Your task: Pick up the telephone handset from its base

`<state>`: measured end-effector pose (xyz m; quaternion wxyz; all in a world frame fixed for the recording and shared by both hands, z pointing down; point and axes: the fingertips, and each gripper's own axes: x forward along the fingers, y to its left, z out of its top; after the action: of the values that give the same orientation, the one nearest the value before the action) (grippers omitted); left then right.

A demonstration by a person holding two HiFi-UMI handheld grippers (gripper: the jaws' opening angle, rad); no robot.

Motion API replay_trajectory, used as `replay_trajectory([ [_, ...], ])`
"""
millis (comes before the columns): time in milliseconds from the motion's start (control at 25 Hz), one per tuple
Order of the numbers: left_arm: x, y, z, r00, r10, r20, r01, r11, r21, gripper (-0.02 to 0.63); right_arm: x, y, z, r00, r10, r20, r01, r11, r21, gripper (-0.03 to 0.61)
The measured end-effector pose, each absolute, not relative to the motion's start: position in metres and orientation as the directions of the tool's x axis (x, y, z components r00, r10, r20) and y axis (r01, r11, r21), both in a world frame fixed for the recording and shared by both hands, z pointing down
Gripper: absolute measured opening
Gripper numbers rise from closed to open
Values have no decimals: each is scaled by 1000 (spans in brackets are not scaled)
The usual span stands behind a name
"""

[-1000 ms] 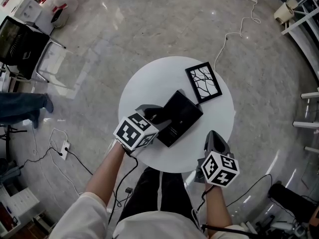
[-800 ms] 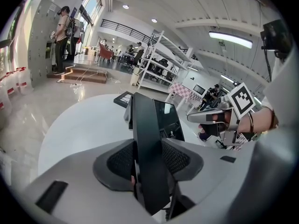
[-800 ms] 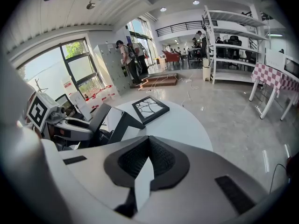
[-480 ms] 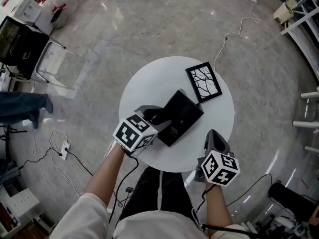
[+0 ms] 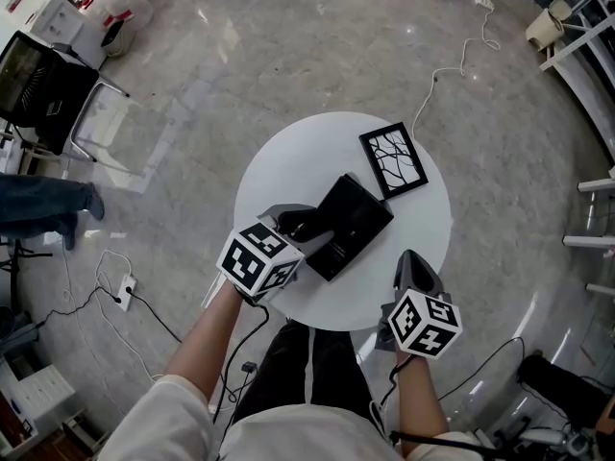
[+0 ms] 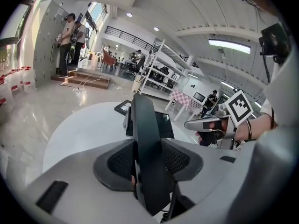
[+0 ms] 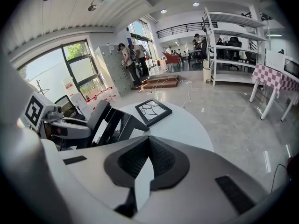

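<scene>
Left gripper view shows the handset (image 6: 145,120) clamped in the left tongs (image 6: 148,147), its long axis pointing away toward the phone base (image 5: 356,221). Beyond lies a picture frame (image 5: 393,158) on the round desk (image 5: 279,166). The right tongs (image 7: 147,143) are closed and empty at the desk's edge.

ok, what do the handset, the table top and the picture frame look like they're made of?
Handset: probably black plastic; smooth moulded shape with a dull satin sheen.
Table top: white and smooth with no visible grain and only soft reflections; perhaps painted or laminated board, can't tell which.
Picture frame: thin black rim with a flat matte look; wood or plastic, can't tell from here.
</scene>
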<state>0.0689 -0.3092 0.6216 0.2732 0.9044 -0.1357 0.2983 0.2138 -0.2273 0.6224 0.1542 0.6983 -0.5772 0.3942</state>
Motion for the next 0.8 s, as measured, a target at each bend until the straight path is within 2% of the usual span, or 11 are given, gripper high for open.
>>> replay_trajectory([
  [800,60,-301,549,829,-205,521,-435,-821,369,190,205,-228,578,37,-752,658,-936,-256,-240,23],
])
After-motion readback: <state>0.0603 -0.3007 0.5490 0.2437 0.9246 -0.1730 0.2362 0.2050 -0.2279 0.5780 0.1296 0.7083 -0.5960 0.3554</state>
